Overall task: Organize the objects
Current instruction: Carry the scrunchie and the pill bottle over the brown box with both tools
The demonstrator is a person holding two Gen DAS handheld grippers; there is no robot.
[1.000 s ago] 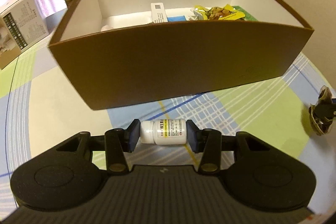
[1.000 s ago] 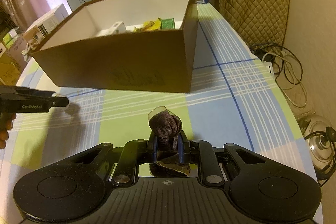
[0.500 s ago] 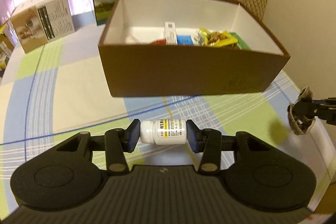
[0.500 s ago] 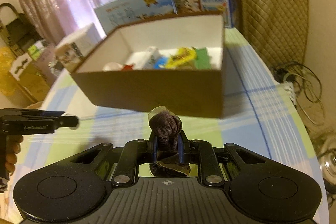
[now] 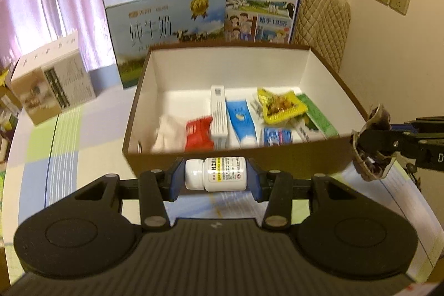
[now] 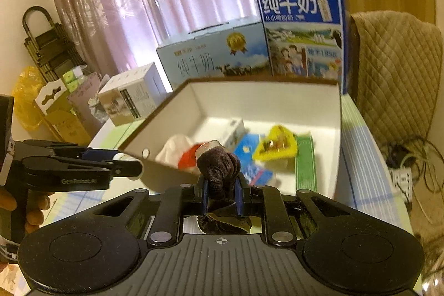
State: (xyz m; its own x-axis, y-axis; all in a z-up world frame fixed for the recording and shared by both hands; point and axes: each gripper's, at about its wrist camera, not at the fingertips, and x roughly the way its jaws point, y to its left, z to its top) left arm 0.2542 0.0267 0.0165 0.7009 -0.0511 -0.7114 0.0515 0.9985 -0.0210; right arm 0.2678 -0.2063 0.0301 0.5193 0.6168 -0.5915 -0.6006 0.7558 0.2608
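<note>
A small white pill bottle point(image 5: 215, 177) is held sideways by the left gripper point(image 5: 215, 179), cap to the left, with the blue finger pads pinching it at both ends. It sits in the air right at the near wall of the brown box point(image 5: 280, 161), low in front of the rim rather than over the opening.

In the right gripper point(image 6: 220, 192), a dark brown crinkly thing point(image 6: 217, 168) is clamped between narrow-set fingers; it might be a velvety pouch or a wrapper, hard to say since the view is soft. From the left wrist view the same item point(image 5: 371, 149) is seen hanging off the right side of the box, just beside its corner.

The box is open on top, white inside, and already loaded: a white stick-shaped carton point(image 5: 218, 113), a blue tube point(image 5: 241, 121), a red packet point(image 5: 198, 132), a yellow snack pack point(image 5: 280, 104), a green packet point(image 5: 316, 115) and some white crumpled stuff point(image 5: 168, 133) on the left.

The box is set on a counter point(image 5: 69, 135) covered with a green, blue and white plaid cloth. Two milk cartons point(image 5: 166, 27) are stood up behind it, and a smaller printed box point(image 5: 52, 85) is parked off to the left. A person's hand point(image 6: 33, 210) is seen wrapped around the left gripper's handle.
</note>
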